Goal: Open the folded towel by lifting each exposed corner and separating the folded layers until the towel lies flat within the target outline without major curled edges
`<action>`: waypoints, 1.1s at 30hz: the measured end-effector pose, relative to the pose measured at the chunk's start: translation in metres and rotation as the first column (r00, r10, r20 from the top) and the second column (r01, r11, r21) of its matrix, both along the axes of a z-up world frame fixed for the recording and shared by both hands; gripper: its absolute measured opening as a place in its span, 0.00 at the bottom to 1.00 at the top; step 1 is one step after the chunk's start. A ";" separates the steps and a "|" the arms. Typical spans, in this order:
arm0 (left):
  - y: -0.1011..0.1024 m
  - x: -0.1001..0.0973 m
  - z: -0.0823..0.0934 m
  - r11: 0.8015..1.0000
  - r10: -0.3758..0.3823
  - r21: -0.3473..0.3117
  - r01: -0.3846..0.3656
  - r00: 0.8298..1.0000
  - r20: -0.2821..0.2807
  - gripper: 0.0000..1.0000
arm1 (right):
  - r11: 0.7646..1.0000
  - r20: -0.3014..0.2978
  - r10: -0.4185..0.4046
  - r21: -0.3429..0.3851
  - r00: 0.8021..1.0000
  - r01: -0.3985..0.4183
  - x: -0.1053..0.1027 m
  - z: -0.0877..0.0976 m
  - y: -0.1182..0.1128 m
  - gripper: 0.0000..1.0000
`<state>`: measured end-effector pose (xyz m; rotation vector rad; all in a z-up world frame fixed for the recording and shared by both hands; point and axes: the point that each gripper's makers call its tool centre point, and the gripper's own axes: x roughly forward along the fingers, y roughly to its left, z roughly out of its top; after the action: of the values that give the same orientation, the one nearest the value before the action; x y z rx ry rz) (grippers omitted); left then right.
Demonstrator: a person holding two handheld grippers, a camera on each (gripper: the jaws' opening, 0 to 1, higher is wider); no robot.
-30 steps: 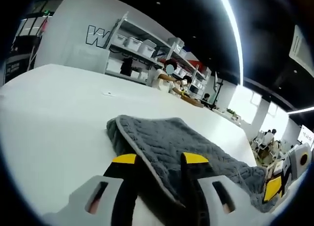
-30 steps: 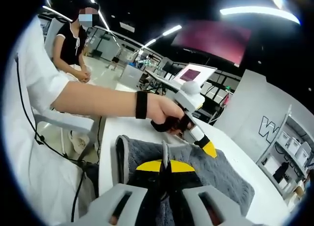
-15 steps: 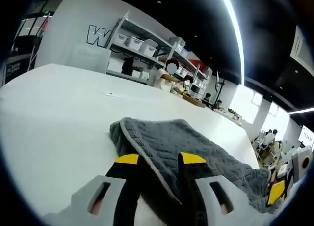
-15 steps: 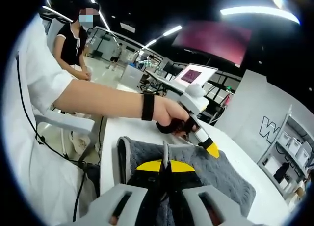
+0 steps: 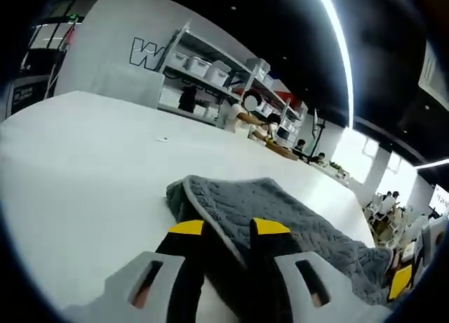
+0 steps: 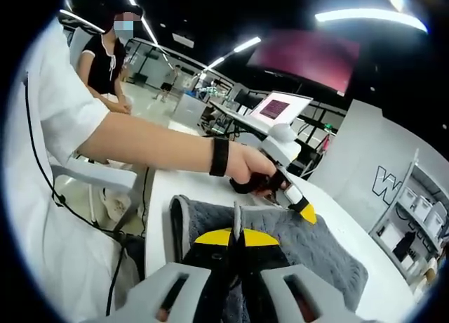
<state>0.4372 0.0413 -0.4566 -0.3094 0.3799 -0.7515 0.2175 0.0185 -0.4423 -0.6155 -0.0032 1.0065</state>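
Now, left tongs (image 5: 228,228) clamped on grey towel (image 5: 280,214) edge, right tongs (image 6: 236,236) pinching its fold.

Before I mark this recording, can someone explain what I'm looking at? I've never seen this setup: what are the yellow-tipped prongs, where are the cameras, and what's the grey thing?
No robot here: a person holds a two-jaw gripper in each hand, each carrying a fisheye camera looking along its jaws. The yellow-tipped prongs are those jaws. In the left gripper view, the left gripper has an edge of the grey towel between its jaws, on a white table. In the right gripper view, the right gripper is pinched shut on another towel edge, and the person's hand holds the left gripper beyond it. The towel is partly folded, not flat.
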 end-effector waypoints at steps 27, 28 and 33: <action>-0.003 0.017 -0.001 0.998 0.063 -0.018 -0.063 0.998 -0.004 0.16 | 1.000 -0.001 0.008 0.003 1.000 -0.008 -0.006 -0.003 0.002 0.00; -0.002 0.017 -0.001 0.998 0.067 -0.019 -0.067 0.998 -0.004 0.16 | 1.000 0.000 0.009 0.003 1.000 -0.009 -0.007 -0.003 0.002 0.00; -0.004 0.019 0.000 0.997 0.073 -0.019 -0.073 0.997 -0.001 0.16 | 1.000 -0.001 0.006 0.008 1.000 -0.006 -0.007 -0.003 0.002 0.00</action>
<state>0.4563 0.0369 -0.4569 -0.3397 0.3604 -0.6840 0.2102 0.0205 -0.4453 -0.6081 -0.0082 1.0127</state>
